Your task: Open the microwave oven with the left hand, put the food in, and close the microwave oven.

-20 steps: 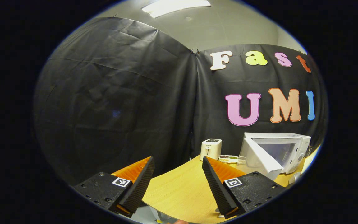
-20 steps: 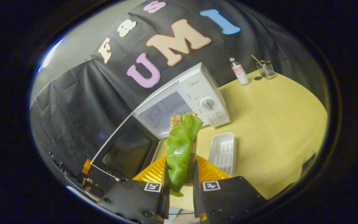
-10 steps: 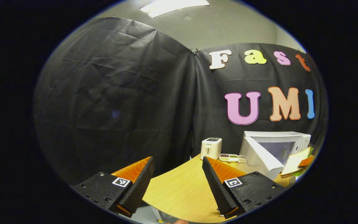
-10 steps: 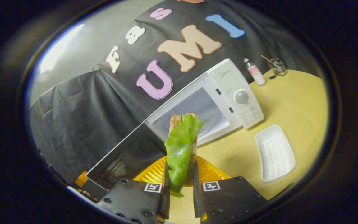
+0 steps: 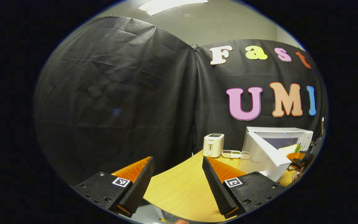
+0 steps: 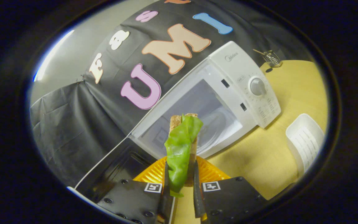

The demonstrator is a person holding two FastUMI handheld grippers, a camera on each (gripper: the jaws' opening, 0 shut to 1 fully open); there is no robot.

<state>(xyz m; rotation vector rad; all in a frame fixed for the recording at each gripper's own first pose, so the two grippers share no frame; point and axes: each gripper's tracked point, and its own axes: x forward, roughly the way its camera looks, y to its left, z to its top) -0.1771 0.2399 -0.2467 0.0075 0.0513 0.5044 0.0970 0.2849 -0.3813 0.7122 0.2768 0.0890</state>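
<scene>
Left gripper view, left to right: we log the left gripper [image 5: 177, 183], fingers spread apart and holding nothing, over the table [image 5: 182, 189]; a toaster [image 5: 213, 145]; a small tray [image 5: 234, 153]; the microwave [image 5: 278, 146], door [image 5: 264, 155] swung open. Right gripper view: the door [image 6: 113, 165] at left; our right gripper [image 6: 180, 183] clamped on the sandwich [image 6: 182, 146], lettuce facing us, just before the open cavity [image 6: 197, 121]; a white dish [image 6: 306, 143] at right. We judge the sandwich light, soft, easily crushed and prone to shedding layers; grip across both bread faces, gently.
</scene>
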